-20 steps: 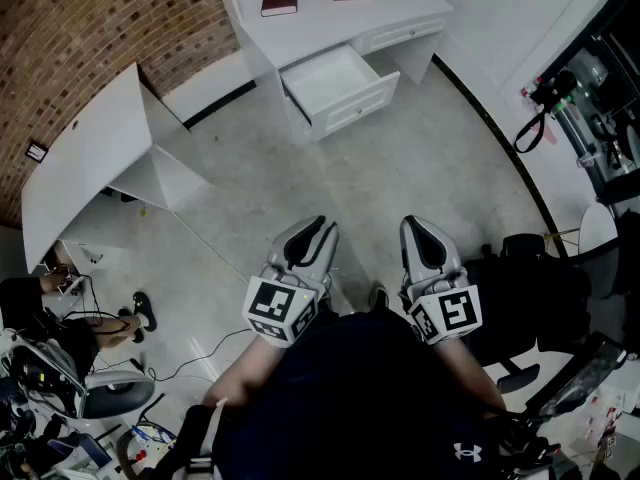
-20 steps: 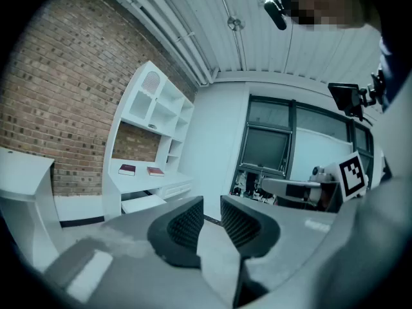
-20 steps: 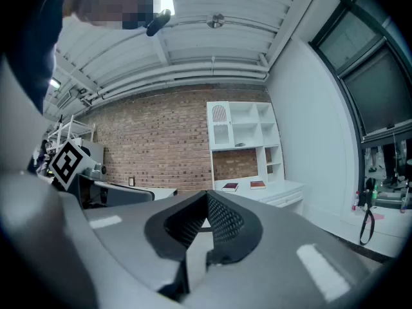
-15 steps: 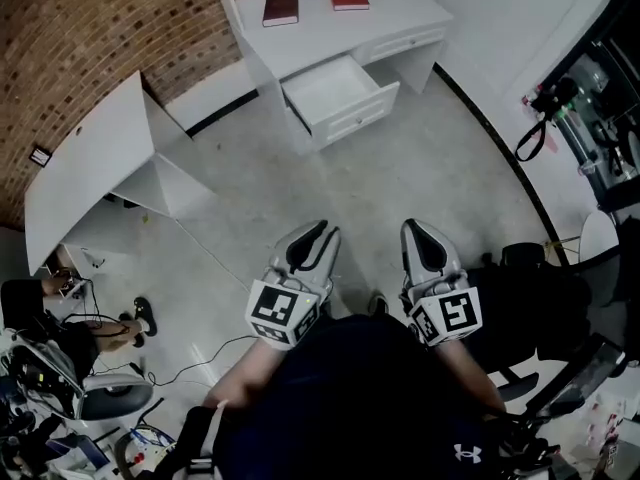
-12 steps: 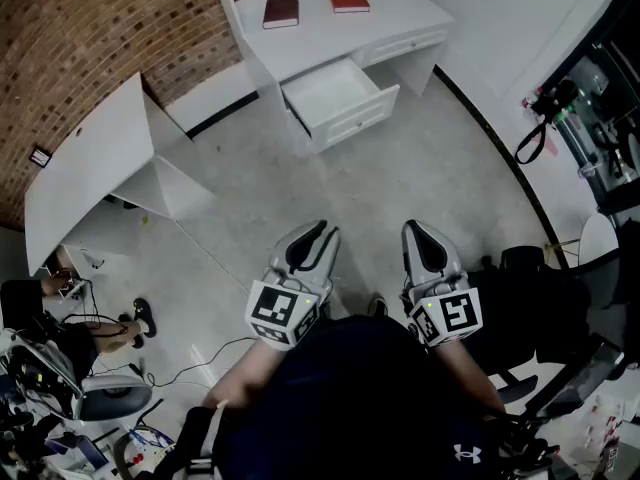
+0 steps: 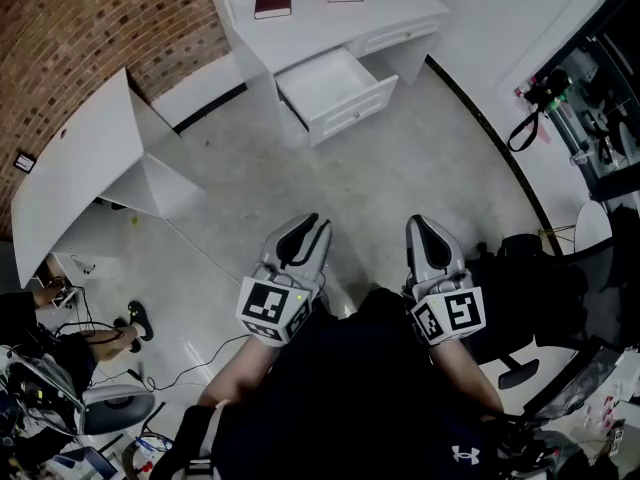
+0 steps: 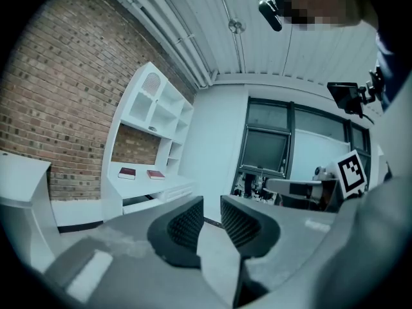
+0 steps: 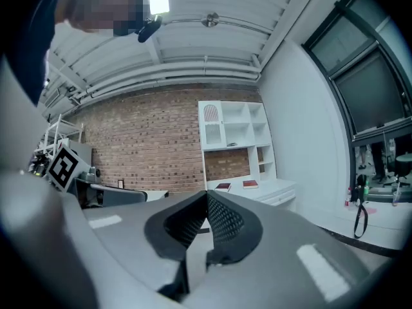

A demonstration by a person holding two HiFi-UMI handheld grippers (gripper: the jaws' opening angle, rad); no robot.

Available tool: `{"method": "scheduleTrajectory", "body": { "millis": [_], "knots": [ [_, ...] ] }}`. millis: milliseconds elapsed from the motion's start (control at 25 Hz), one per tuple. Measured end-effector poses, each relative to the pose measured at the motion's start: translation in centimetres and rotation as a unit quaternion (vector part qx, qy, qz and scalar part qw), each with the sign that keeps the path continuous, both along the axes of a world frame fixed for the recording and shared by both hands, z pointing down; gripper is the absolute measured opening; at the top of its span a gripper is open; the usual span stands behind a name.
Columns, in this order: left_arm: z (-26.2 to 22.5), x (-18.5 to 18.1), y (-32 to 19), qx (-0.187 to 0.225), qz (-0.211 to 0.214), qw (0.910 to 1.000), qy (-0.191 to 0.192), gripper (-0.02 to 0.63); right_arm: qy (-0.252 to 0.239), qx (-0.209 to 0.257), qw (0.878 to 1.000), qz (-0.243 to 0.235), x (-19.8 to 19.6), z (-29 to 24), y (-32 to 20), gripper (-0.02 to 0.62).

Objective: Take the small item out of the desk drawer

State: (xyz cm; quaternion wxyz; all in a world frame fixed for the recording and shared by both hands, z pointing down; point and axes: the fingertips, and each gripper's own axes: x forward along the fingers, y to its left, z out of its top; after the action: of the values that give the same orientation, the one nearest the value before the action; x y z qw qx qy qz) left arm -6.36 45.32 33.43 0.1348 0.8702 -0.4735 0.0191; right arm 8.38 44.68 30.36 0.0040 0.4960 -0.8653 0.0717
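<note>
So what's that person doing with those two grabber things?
A person stands well back from the white desk, holding the left gripper and the right gripper close to the body. Neither holds anything: the left one's jaws are a little apart, the right one's are together. The desk drawer is pulled open, and two books lie on top. No small item shows in the drawer from here.

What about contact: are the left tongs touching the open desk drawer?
Apart. The head view shows the left tongs near the person's body, with a stretch of floor between them and the drawer.
</note>
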Motion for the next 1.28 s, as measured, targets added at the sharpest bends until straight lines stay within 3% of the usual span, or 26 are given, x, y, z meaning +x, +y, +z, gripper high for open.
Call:
{"method": "scheduleTrajectory", "body": {
  "millis": [240,600,760,960,1280],
  "knots": [
    [1.8,-1.8,-0.9,-0.022,-0.004,0.9997,0.012,0.091,0.017,-0.029,0.999,0.005,-1.0,1.9,-0.7,0.002],
    [3.4,-2.7,-6.7,-0.043,-0.023,0.9988,-0.006,0.091,-0.015,-0.048,0.998,-0.035,-3.3,4.1,-8.2,0.003],
    [3.8,-2.2,-10.4,-0.059,-0.031,0.9977,-0.013,0.091,-0.035,-0.044,0.997,-0.054,-3.0,3.8,-13.0,0.002],
    [2.9,-0.3,-15.4,-0.05,-0.041,0.9975,-0.029,0.091,-0.056,-0.04,0.996,-0.056,-1.0,3.8,-18.5,0.002],
    [3.1,1.4,-20.2,-0.055,-0.058,0.9961,-0.038,0.091,-0.056,-0.052,0.994,-0.078,0.2,4.4,-24.3,0.002]
  ]
}}
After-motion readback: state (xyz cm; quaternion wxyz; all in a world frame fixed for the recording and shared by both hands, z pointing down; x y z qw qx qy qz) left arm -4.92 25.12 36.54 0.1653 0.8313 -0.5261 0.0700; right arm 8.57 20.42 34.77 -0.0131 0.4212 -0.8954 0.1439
